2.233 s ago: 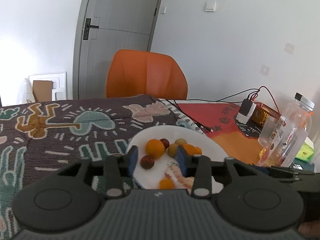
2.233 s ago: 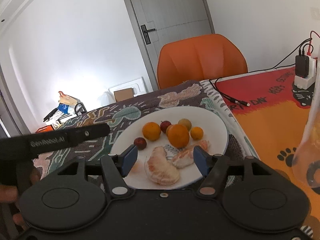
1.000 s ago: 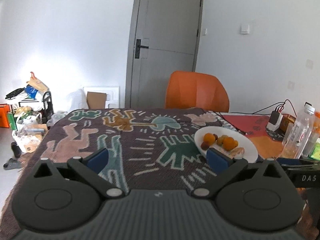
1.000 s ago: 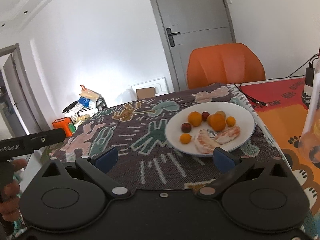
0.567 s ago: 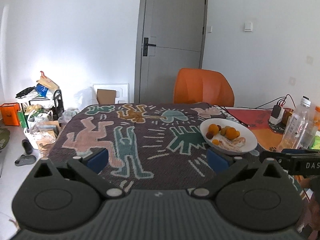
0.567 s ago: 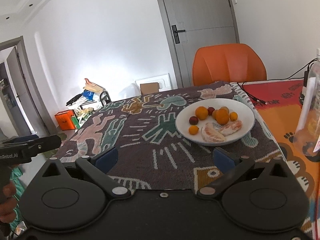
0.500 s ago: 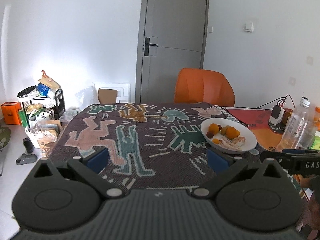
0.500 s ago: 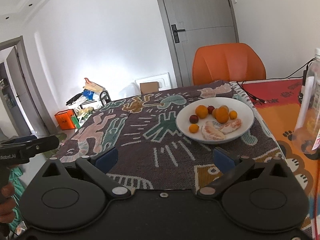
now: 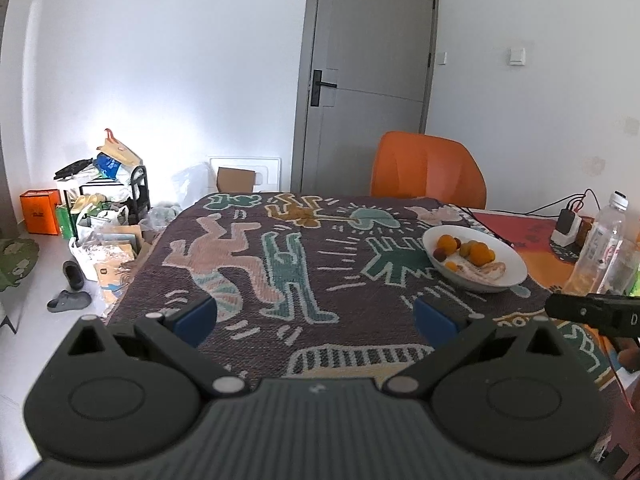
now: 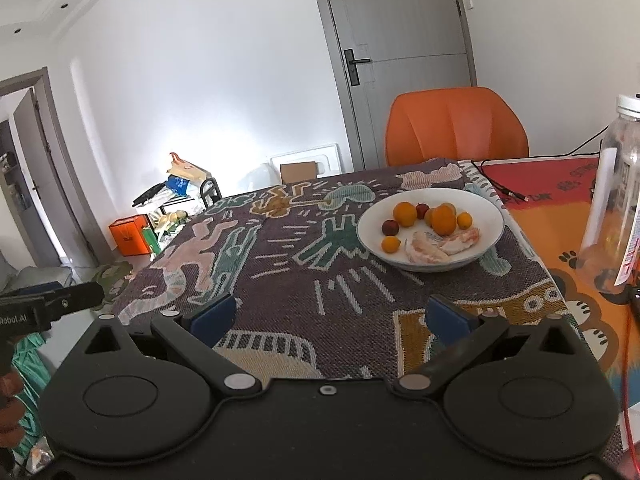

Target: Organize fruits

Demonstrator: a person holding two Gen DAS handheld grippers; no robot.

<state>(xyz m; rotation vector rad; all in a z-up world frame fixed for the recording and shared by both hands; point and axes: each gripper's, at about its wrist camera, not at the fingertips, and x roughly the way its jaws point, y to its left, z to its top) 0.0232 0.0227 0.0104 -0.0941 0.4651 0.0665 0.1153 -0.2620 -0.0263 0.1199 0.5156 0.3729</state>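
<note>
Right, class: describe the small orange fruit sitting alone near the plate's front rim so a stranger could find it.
Find the white plate on the patterned cloth. Near its front-left rim lies a small orange fruit, apart from the cluster behind, beside the peeled segments; its neighbour, the dark red fruit, differs in colour.

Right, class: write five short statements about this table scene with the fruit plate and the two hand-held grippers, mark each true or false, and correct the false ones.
1. The fruits lie on the white plate. True.
2. The left hand-held gripper is shut on an orange. False: it is open and holds nothing.
3. The right hand-held gripper is open. True.
4. The chair behind the table is blue. False: it is orange.
5. The clear bottle stands on the plate. False: it stands on the orange mat, apart from the plate.
</note>
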